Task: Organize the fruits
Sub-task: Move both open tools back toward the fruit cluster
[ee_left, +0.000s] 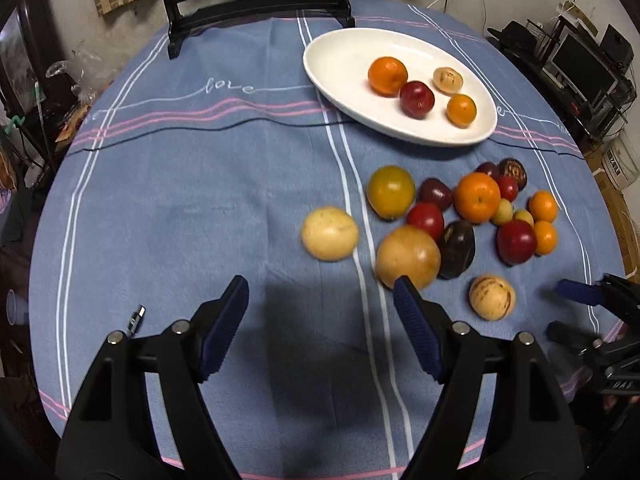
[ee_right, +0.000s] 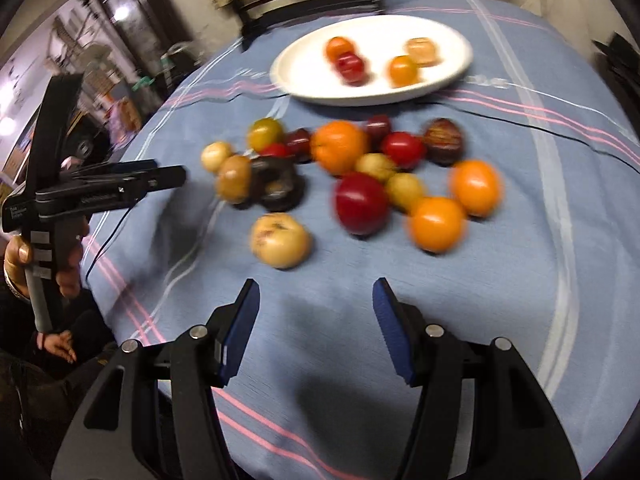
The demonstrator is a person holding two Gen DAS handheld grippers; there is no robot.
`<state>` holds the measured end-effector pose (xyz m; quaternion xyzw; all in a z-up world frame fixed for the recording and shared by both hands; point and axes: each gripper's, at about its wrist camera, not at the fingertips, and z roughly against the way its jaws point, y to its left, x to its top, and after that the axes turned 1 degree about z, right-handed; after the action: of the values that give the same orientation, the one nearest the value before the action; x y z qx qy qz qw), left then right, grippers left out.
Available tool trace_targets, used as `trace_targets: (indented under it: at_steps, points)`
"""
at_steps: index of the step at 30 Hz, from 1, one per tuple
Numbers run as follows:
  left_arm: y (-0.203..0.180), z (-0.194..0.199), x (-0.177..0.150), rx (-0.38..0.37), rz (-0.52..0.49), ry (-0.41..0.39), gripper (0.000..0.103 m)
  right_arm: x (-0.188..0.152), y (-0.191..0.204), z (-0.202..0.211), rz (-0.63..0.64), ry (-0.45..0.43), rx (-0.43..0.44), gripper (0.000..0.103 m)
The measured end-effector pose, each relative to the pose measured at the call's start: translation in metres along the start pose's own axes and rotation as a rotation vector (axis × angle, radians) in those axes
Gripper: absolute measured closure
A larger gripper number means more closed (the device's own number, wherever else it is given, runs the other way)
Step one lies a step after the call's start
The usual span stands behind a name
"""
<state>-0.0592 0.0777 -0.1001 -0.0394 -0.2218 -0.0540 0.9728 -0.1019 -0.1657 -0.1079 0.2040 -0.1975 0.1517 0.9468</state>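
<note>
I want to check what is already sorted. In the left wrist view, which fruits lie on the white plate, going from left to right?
On the white plate: large orange → red fruit → small orange. The tan fruit overlaps those two sideways, so I leave it out.

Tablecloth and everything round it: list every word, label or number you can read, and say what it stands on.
"love": white script stitched on the blue tablecloth, left of the white plate.
More stitched script right of the plate: cut off, unreadable.
Print on the white box at the right edge: too small.
Marks on the right gripper: blurred.
</note>
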Motion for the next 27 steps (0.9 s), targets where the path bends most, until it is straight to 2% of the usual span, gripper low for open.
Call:
trace_targets:
  at_steps: [6,12,14,21,22,27]
  points:
    - [-0.012,-0.002,-0.003,-0.001,-0.045,-0.008,0.027,0.019,0.016,-0.03,0.019,0.038,0.053,0.043]
    - [-0.012,-0.01,-0.001,-0.018,-0.034,0.01,0.027,0.033,0.014,-0.052,0.015,0.052,0.042,0.043]
    - [-0.013,-0.012,0.0,-0.016,-0.046,0.014,0.027,0.036,0.013,-0.056,0.005,0.06,0.048,0.051]
    - [-0.019,-0.019,0.004,-0.029,-0.067,0.031,0.027,0.039,0.009,-0.062,-0.007,0.073,0.094,0.055]
    - [-0.02,-0.019,0.004,-0.032,-0.074,0.032,0.027,0.039,0.008,-0.062,-0.007,0.073,0.096,0.061]
    - [-0.03,-0.022,0.007,-0.055,-0.11,0.033,0.027,0.034,0.001,-0.056,-0.032,0.071,0.136,0.062]
